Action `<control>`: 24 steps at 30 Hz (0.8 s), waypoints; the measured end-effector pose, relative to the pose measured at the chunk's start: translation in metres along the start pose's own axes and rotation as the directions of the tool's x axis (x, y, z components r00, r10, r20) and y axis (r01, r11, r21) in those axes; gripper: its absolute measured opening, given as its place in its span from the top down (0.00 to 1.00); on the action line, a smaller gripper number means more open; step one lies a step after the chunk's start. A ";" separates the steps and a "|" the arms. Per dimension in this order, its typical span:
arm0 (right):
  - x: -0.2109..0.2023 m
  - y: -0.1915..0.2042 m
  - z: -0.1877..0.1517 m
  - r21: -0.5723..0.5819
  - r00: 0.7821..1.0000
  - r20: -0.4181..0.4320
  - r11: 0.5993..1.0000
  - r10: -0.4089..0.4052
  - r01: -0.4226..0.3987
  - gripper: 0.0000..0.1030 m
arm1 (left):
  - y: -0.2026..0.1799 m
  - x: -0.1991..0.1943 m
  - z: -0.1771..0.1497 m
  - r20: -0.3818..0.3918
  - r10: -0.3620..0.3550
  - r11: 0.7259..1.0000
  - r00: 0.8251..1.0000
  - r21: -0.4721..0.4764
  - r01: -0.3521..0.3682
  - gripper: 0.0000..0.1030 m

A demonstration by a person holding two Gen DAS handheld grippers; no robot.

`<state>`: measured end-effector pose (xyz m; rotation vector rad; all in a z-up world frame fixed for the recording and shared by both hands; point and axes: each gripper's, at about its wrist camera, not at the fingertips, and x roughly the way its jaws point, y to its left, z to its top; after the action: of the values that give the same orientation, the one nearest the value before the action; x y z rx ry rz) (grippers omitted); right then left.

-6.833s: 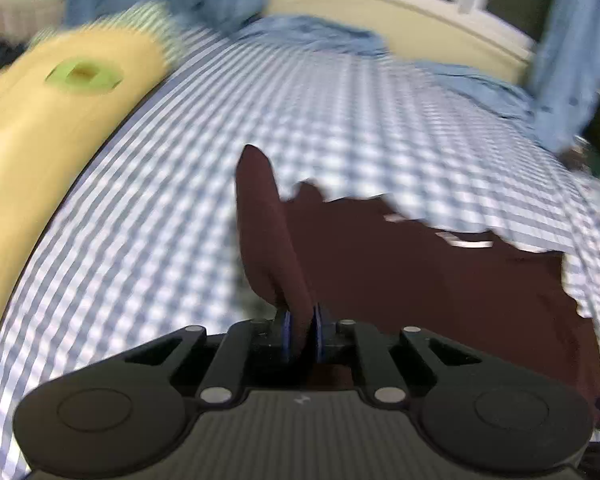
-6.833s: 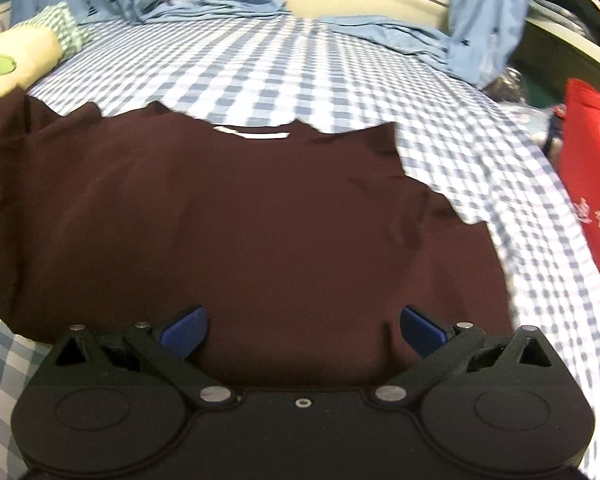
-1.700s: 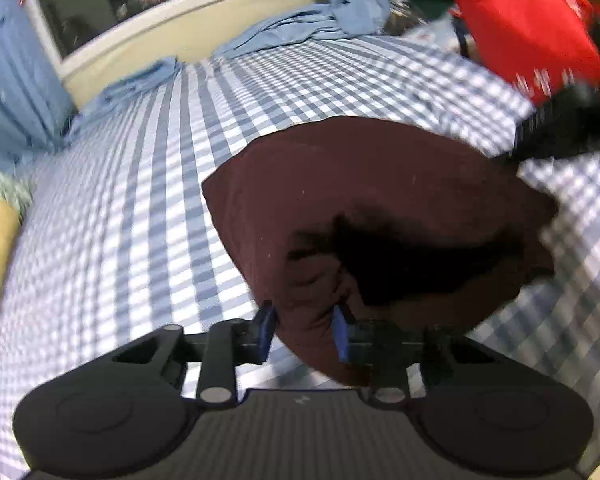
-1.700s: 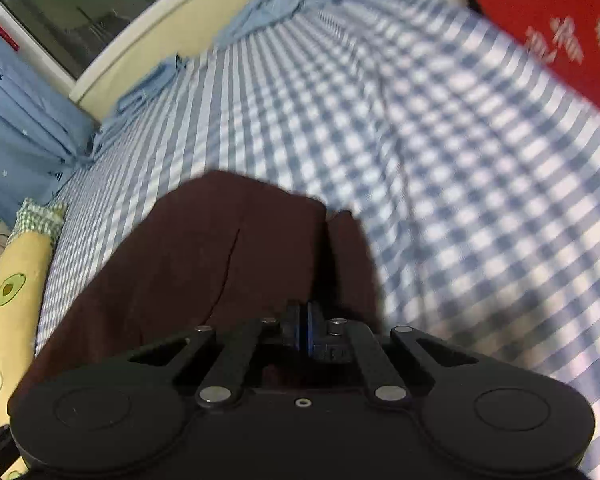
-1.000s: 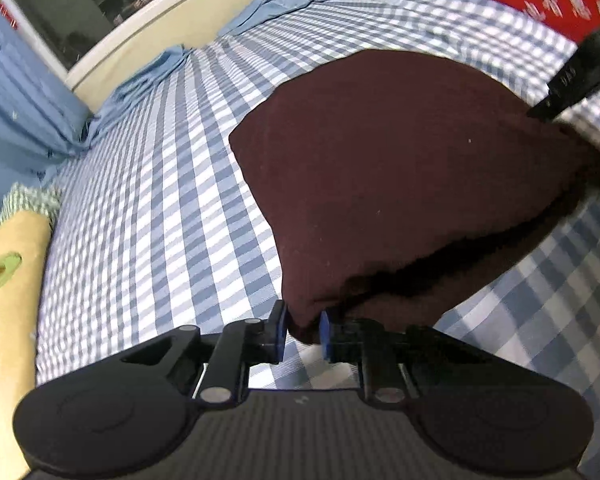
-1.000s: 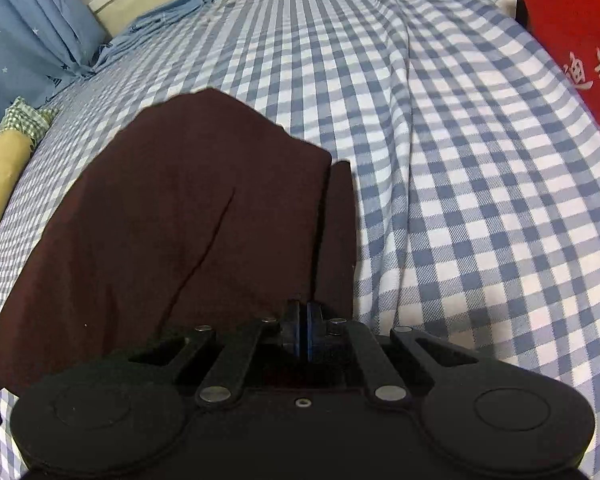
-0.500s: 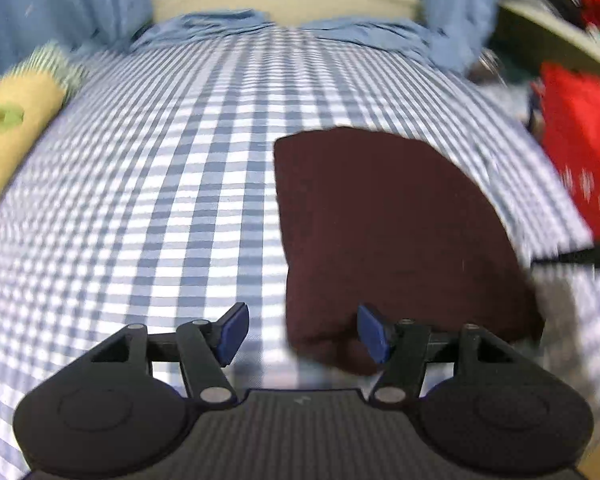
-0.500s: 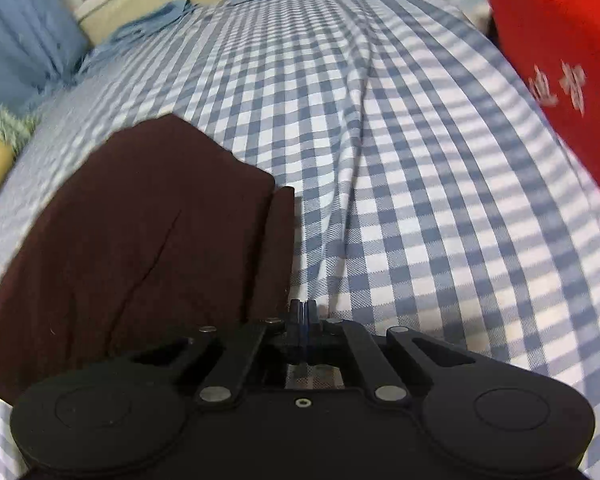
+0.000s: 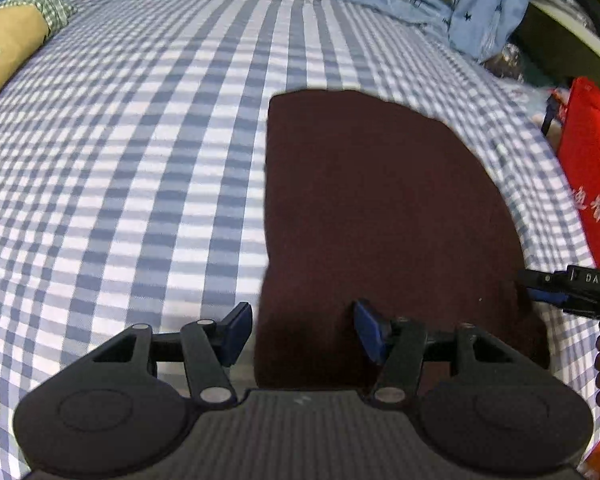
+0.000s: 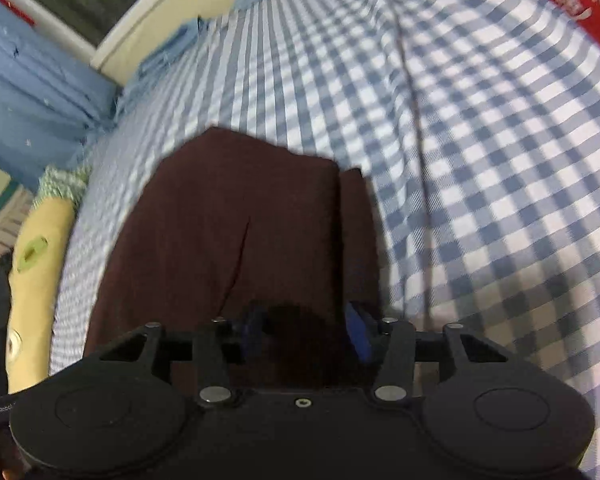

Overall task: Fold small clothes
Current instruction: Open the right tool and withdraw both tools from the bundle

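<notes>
Left wrist view: the left gripper (image 9: 302, 330), which a second ago pinched the near corner of the dark maroon folded cotton garment (image 9: 380, 216), now stands with its blue-padded jaws spread apart, straddling that corner and gripping nothing. The right gripper (image 10: 306, 330), clenched flat half a second ago, has likewise released; its jaws are parted over the garment's near edge. The garment lies flat as a compact folded stack on the blue-and-white checked bedsheet (image 9: 140, 160), with a narrow under-layer showing along its right side in the right wrist view.

Surface and room: the sheet carries soft creases. A red fabric bag with white characters (image 9: 596, 184) sits at the bed's right edge. A yellow avocado-print pillow (image 9: 4, 52) lies far left. Light blue curtains (image 9: 488, 4) hang at the far end.

Pose: both grippers are low and level, near the garment's front edge; the right gripper's tip (image 9: 564, 294) appears just beside the garment's right corner.
</notes>
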<state>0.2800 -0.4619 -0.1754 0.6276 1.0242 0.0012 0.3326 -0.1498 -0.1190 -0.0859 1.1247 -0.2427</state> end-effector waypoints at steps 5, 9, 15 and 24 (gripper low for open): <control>0.000 0.009 -0.002 -0.095 0.991 0.041 0.987 -0.127 0.130 0.98 | -0.015 0.014 -0.007 -0.020 0.044 0.997 0.999 0.058 -0.043 0.41; -0.005 0.011 -0.001 -0.154 0.984 0.056 0.972 -0.172 0.178 0.98 | -0.043 0.019 -0.011 -0.011 0.118 0.979 0.993 0.168 -0.114 0.41; 0.014 0.008 -0.004 -0.155 0.973 0.014 0.961 -0.229 0.228 0.98 | -0.075 0.035 -0.013 0.000 0.212 0.934 0.977 0.294 -0.203 0.38; 0.006 0.023 -0.003 -0.223 0.967 0.042 0.941 -0.250 0.253 0.79 | -0.062 0.028 0.002 -0.064 0.184 0.965 0.981 0.202 -0.167 0.34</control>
<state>0.2866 -0.4400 -0.1700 0.2849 1.0682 -0.1094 0.3364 -0.2166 -0.1309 0.1999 1.1771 -0.1985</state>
